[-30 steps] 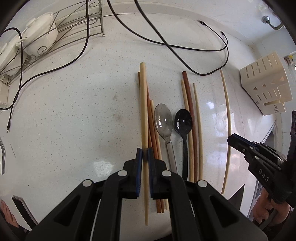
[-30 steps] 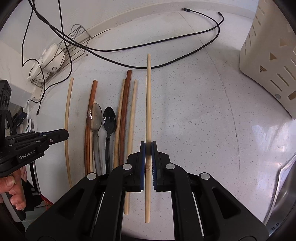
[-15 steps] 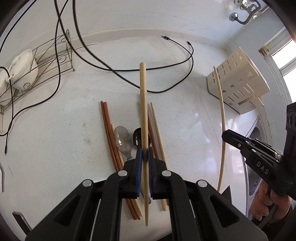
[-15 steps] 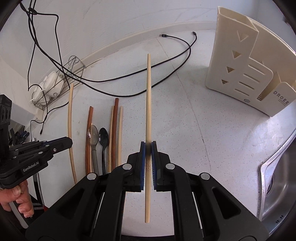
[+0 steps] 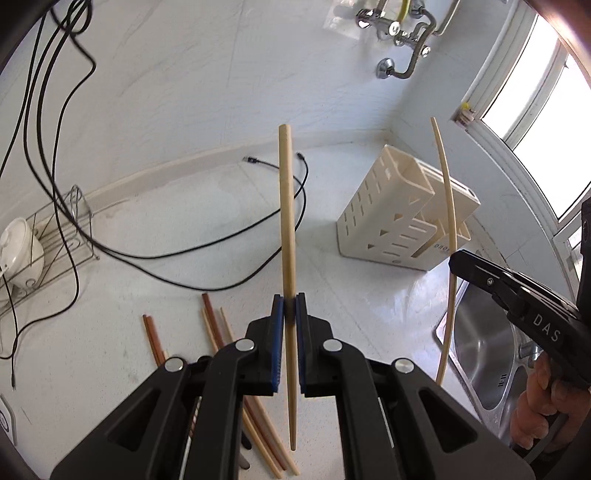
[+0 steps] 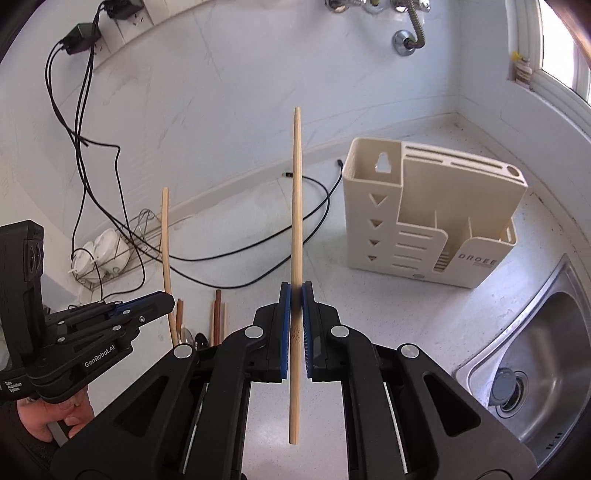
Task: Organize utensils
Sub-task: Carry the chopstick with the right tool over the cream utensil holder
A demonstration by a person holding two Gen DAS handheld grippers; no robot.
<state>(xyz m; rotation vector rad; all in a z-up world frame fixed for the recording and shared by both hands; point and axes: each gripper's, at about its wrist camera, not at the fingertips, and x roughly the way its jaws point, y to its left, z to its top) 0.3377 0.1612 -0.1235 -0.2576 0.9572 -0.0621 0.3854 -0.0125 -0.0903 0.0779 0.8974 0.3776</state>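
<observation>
My left gripper [image 5: 290, 306] is shut on a pale wooden chopstick [image 5: 287, 221], held up above the white counter. My right gripper [image 6: 295, 295] is shut on a second pale chopstick [image 6: 296, 206], also raised. Each shows in the other view: the right gripper [image 5: 458, 264] with its chopstick [image 5: 447, 206], the left gripper [image 6: 168, 299] with its chopstick [image 6: 165, 236]. A cream utensil holder [image 6: 428, 218] stands ahead on the right, also in the left wrist view [image 5: 402, 218]. Brown and pale chopsticks [image 5: 212, 328] and two spoons [image 6: 194, 338] lie on the counter below.
Black cables [image 5: 221, 251] trail over the counter. A wire rack with white bowls [image 5: 22, 251] stands at the left. A steel sink [image 6: 532, 362] lies at the right, with a tap [image 6: 406, 22] on the back wall.
Both grippers have risen and tilted up with their chopsticks. The utensil holder and back wall now fill more of the view; the utensils on the counter have dropped low in both views.
</observation>
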